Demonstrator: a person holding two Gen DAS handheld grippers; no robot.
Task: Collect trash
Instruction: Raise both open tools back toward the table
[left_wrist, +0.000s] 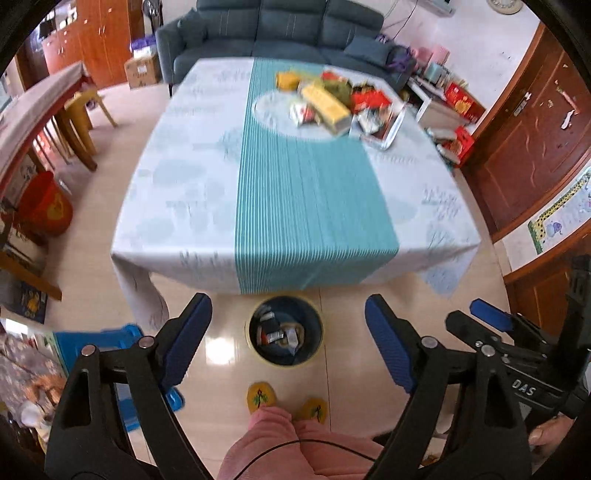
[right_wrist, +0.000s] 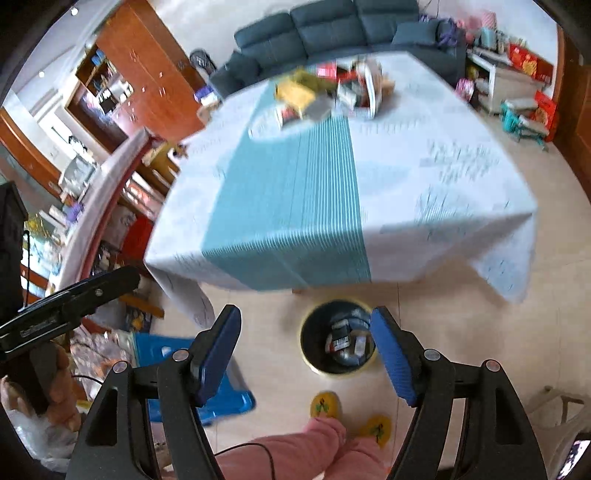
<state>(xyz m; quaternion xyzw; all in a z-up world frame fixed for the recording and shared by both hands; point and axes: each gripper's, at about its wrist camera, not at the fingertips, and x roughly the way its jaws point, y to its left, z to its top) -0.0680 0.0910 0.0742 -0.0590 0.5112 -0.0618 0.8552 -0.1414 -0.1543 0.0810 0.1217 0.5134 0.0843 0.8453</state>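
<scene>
Two claws: left claw (left_wrist: 288, 343) and right claw (right_wrist: 306, 354) both spread wide apart, nothing in either.
Trash: pile of wrappers and boxes (left_wrist: 332, 99) heaped at the table's (left_wrist: 184, 229) far end, toward the sofa (left_wrist: 280, 33).
Bin: trash bin (left_wrist: 284, 332) on the floor just off the table's near edge, already some scraps in it.
Key relation: pile lies well ahead of both claws, across the table from the bin; yellow box's (left_wrist: 327, 105) long axis runs diagonal.
Nearer hand: pile sits right of the teal stripe, so I'd guess right.
</scene>
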